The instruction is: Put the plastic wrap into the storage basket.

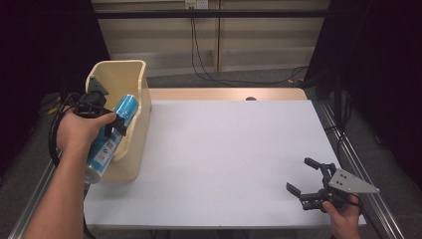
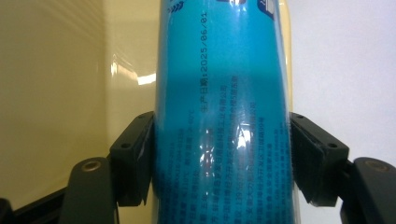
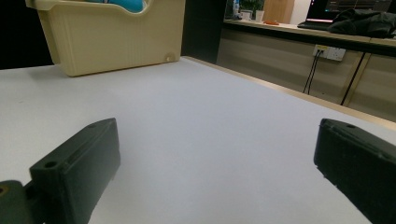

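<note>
High view: the left claw (image 1: 110, 122), at about 9 o'clock on the white worktop (image 1: 229, 159), is clenched on a blue spray can (image 1: 112, 137). The can lies tilted, its top over the cream bin (image 1: 130, 79) and its base jutting past the bin's near end toward 7 o'clock. The right claw (image 1: 306, 177) sits at about 4 o'clock, well apart from the bin, spread wide and holding nothing.

Left gripper view: both jaws press the can's (image 2: 224, 116) sides around mid-body, the cream bin wall (image 2: 51, 93) showing at 9 o'clock. The grip looks square and centred, which should keep the can from rolling.

Right gripper view: the jaws stand far apart over bare worktop (image 3: 210, 140), with the bin (image 3: 107, 42) at 11 o'clock and a sliver of blue can (image 3: 126, 4) above its rim.

The step in hand appears to be moving the can at the bin. To do it well, I would keep the clamp firm, hold the can's long axis in line with the bin's length, keep its base clear of the rim, and let go only once it rests on something.
</note>
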`<state>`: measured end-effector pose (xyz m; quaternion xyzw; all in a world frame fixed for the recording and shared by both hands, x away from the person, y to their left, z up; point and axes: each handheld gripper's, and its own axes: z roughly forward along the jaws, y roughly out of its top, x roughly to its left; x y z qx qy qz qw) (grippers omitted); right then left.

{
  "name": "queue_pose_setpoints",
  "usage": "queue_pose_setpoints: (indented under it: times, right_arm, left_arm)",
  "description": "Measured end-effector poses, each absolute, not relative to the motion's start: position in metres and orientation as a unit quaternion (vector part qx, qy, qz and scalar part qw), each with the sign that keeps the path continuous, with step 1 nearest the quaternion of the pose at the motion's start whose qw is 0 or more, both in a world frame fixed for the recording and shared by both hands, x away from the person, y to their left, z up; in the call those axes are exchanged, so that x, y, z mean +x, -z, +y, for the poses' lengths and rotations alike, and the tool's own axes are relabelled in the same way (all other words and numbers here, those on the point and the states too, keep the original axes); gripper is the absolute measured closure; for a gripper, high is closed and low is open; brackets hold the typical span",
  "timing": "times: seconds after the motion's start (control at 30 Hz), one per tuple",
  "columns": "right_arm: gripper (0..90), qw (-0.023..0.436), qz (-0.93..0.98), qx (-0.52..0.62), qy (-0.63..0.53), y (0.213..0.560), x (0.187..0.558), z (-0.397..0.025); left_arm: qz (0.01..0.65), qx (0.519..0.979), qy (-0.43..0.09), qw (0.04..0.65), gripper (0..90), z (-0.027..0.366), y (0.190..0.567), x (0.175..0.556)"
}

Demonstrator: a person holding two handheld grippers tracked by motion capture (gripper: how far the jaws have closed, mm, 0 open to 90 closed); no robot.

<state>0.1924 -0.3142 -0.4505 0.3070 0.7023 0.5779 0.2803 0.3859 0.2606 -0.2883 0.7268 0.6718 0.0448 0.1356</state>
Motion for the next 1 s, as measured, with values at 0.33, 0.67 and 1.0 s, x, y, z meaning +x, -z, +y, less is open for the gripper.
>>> queue_pose_setpoints:
  times: [0.33, 0.67, 1.0]
  right_arm:
    - [0.1, 0.28, 0.705, 0.303, -0.577, 0.45, 0.192, -0.313]
    - [0.1, 0.28, 0.703, 0.306, -0.578, 0.45, 0.191, -0.316]
    - [0.1, 0.281, 0.705, 0.302, -0.577, 0.449, 0.189, -0.313]
  left_arm:
    - [0.655, 0.727, -0.046, 0.2, 31.4, 0.254, 0.242, 0.378]
    - [0.615, 0.747, -0.035, 0.25, 26.6, 0.218, 0.25, 0.367]
    - [0.568, 0.78, -0.01, 0.263, 25.1, 0.169, 0.268, 0.36]
